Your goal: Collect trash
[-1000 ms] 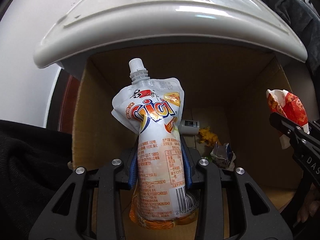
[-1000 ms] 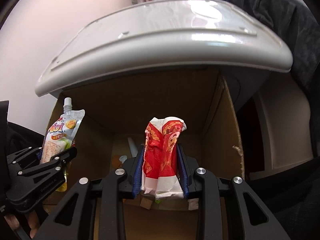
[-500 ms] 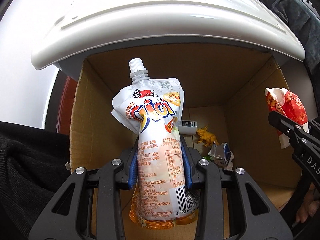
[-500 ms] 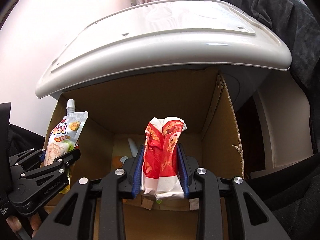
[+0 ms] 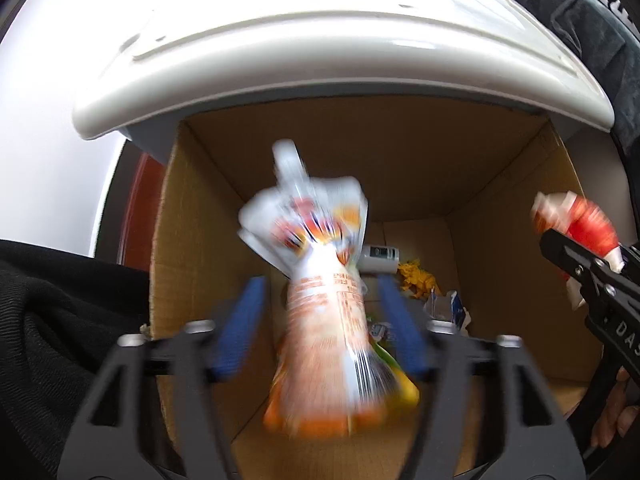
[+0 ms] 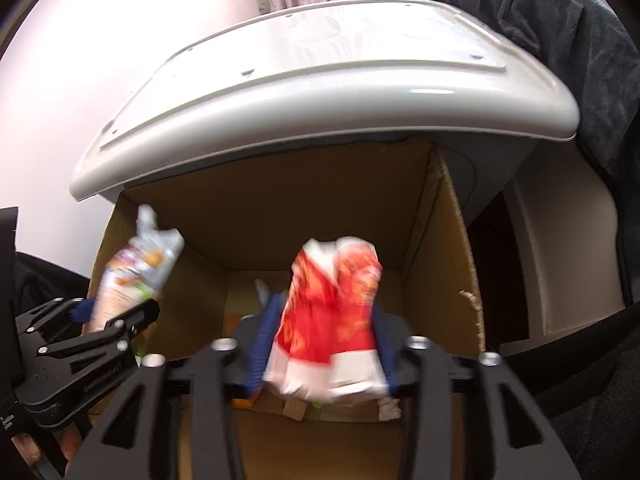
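Both grippers hang over an open cardboard box (image 5: 200, 240) that holds trash. My left gripper (image 5: 320, 320) stands open, its blue pads apart. The white and orange drink pouch (image 5: 320, 300) is blurred between them, free of both pads. It also shows in the right wrist view (image 6: 132, 276). My right gripper (image 6: 324, 340) has its pads spread wider around the red and white wrapper (image 6: 332, 312), which is blurred. That wrapper also shows at the right edge of the left wrist view (image 5: 580, 228).
A white plastic lid (image 5: 320, 52) overhangs the box's far side; it also shows in the right wrist view (image 6: 320, 92). Dark cloth (image 5: 60, 320) lies to the left and at upper right. Several scraps, a yellow one (image 5: 416, 278) among them, lie on the box floor.
My left gripper has opened and the pouch is slipping down, blurred. My right gripper's pads have spread and the red wrapper is blurred too. Both moved slightly farther over the box.
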